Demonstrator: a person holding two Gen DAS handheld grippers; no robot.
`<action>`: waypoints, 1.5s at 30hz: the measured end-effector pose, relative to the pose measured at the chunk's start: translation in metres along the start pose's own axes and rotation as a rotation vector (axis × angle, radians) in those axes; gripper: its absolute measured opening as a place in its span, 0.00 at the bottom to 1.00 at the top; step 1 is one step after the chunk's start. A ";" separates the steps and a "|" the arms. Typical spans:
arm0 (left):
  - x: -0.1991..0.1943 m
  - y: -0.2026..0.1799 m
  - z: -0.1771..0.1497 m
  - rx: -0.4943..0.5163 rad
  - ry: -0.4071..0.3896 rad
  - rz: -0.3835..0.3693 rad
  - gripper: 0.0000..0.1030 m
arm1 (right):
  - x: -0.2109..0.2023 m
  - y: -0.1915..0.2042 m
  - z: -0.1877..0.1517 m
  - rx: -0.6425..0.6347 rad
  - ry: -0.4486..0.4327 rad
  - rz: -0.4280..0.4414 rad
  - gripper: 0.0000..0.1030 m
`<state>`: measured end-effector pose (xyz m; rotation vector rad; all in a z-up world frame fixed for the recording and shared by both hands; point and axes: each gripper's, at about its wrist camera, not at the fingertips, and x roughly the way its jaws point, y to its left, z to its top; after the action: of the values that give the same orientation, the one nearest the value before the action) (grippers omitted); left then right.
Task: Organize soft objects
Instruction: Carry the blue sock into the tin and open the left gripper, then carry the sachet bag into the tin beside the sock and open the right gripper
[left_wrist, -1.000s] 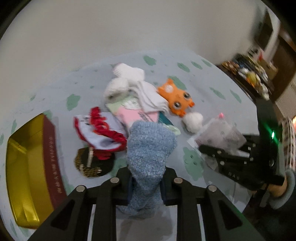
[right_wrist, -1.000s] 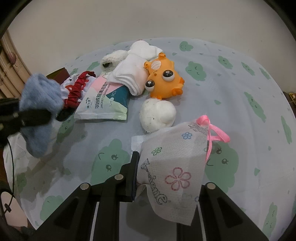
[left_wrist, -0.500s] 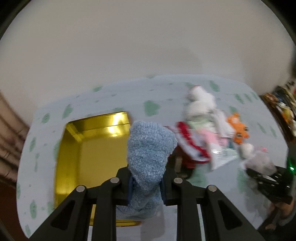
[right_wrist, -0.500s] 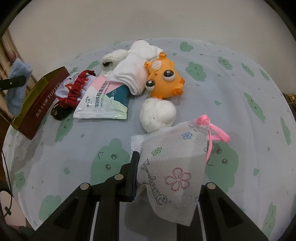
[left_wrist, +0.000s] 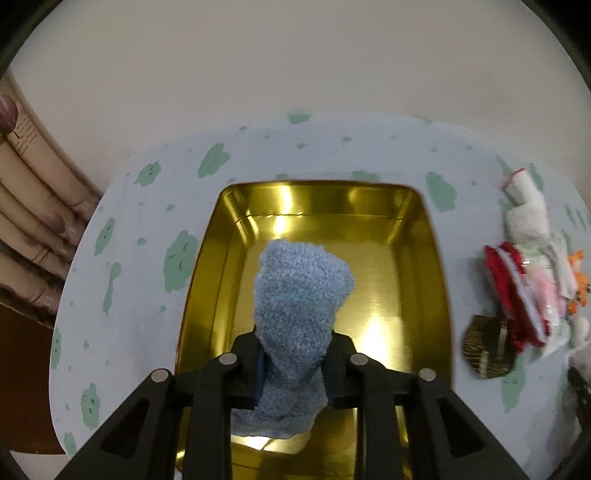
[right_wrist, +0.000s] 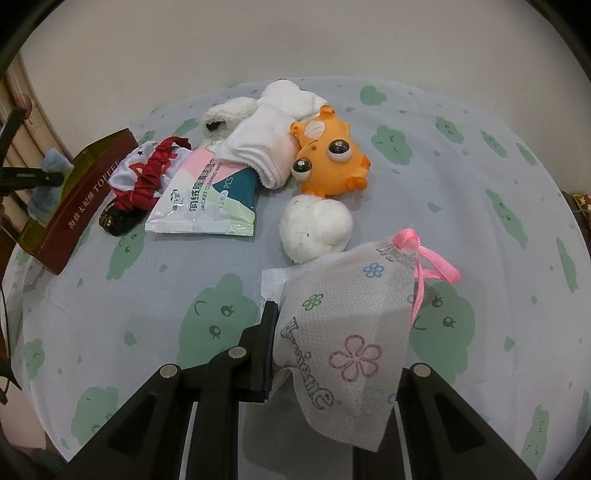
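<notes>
A fluffy blue sock (left_wrist: 301, 302) stands between the fingers of my left gripper (left_wrist: 293, 365), right above the inside of the open gold tin (left_wrist: 406, 236). The jaws are opening, but the pads still touch the sock. From the right wrist view the same sock (right_wrist: 51, 166) hangs over the tin's (right_wrist: 85, 199) far side. My right gripper (right_wrist: 332, 332) is shut on a white flower-print pouch (right_wrist: 351, 317) with a pink ribbon, held just above the tablecloth. The pouch hides its right finger.
On the cloud-print cloth lie an orange toy (right_wrist: 328, 158), a white ball (right_wrist: 314, 229), a wipes packet (right_wrist: 207, 199), white socks (right_wrist: 266, 144), a red-trimmed cloth (right_wrist: 147, 173) and a dark hair clip (right_wrist: 114, 219). Rolled paper tubes (left_wrist: 33, 206) stand left of the table.
My left gripper has carried the blue sock from over the pile of items leftward to above the gold tin. The right gripper and its pouch have not moved.
</notes>
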<state>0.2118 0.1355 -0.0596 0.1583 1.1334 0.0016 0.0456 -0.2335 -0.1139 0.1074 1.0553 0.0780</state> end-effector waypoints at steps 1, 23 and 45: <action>0.004 0.001 0.000 -0.002 0.005 0.003 0.26 | 0.000 -0.001 0.000 -0.002 0.000 -0.001 0.17; -0.051 0.007 -0.023 -0.074 -0.135 0.079 0.36 | 0.001 0.003 0.001 -0.029 -0.007 -0.030 0.17; -0.073 0.045 -0.088 -0.230 -0.241 0.124 0.36 | -0.041 0.025 0.011 -0.070 -0.052 -0.030 0.15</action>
<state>0.1050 0.1848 -0.0240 0.0221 0.8736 0.2167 0.0348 -0.2137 -0.0701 0.0303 1.0006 0.0843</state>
